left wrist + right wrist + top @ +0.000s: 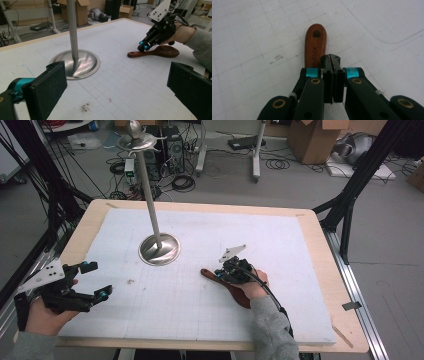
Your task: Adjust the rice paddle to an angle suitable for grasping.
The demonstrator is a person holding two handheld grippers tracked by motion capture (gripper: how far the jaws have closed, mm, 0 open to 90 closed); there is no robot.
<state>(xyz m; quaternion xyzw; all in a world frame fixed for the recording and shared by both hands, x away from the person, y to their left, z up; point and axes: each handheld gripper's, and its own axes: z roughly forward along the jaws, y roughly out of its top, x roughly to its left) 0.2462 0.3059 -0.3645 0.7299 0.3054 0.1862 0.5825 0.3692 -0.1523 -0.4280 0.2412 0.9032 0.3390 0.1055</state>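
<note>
We see the right gripper (333, 61) with jaws pressed together, empty, just over the wooden spoon's (315, 46) handle at frame centre, so nothing's grasped or lifted yet, while the left gripper (95, 280) waits wide open, lower left.

Glossy reddish wooden spoon (315, 46), polished metal stand (159, 249)

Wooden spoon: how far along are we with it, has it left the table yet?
Done: the right claw has reached the wooden spoon and sits shut over its handle. In hand: nothing is lifted; the spoon lies flat on the white mat, and whether the shut jaws actually pinch the handle cannot be told. Left: gripping and lifting it, probably toward the metal stand. The left claw waits open at the mat's near left edge.
</note>
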